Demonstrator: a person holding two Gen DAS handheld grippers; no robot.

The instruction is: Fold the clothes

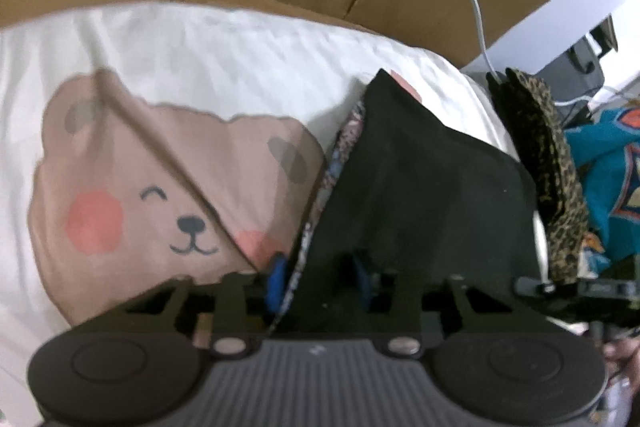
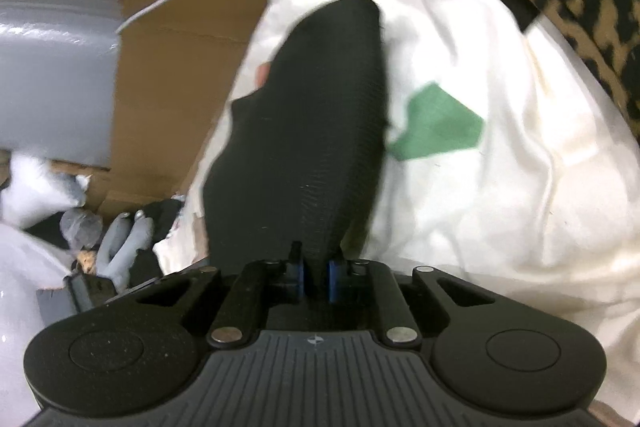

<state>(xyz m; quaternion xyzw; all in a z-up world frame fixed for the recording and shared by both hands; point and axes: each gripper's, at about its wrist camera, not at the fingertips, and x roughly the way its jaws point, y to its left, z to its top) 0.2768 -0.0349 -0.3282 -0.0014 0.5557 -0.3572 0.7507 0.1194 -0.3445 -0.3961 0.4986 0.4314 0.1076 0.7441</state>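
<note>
Brown bear print (image 1: 160,195) shows only in left wrist view

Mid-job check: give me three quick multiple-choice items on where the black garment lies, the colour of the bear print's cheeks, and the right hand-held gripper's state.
1. The black garment lies:
A) left of the bear print
B) right of the bear print
C) on the cardboard

2. The cheeks of the bear print are:
A) pink
B) green
C) blue

3. The right hand-held gripper is:
A) wide open, nothing between
B) shut on the black garment
C) shut on leopard cloth

Answers:
1 B, the left wrist view shows it beside the bear's right edge.
2 A, round pink patches flank the nose.
3 B, black fabric runs out from between its nearly closed blue pads.
</note>
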